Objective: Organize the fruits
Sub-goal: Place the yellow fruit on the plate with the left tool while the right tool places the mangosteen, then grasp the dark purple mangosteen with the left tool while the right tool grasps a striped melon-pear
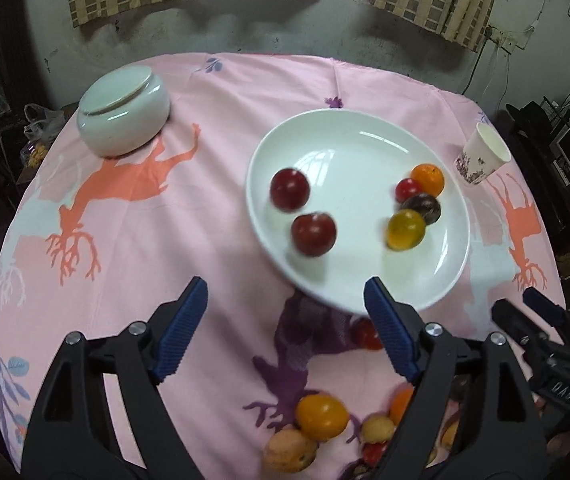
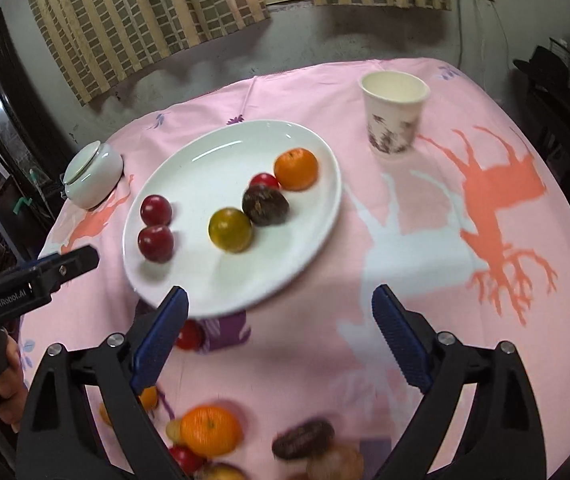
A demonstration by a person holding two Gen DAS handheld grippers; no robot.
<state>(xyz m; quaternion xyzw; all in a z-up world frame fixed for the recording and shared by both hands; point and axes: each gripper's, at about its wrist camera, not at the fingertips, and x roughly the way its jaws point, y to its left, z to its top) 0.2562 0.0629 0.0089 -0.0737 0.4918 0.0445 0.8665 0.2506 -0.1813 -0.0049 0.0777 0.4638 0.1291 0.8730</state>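
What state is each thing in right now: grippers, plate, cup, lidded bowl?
Left gripper: open, holding nothing.
Right gripper: open, holding nothing.
White plate: on the tablecloth, six fruits on it.
Paper cup: upright, looks empty.
Lidded bowl: lid on, sitting slightly askew.
Loose fruits: on the cloth near the grippers, not yet plated.

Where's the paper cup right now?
The paper cup stands upright on the pink tablecloth, to the right of the white plate, far side in the right wrist view.
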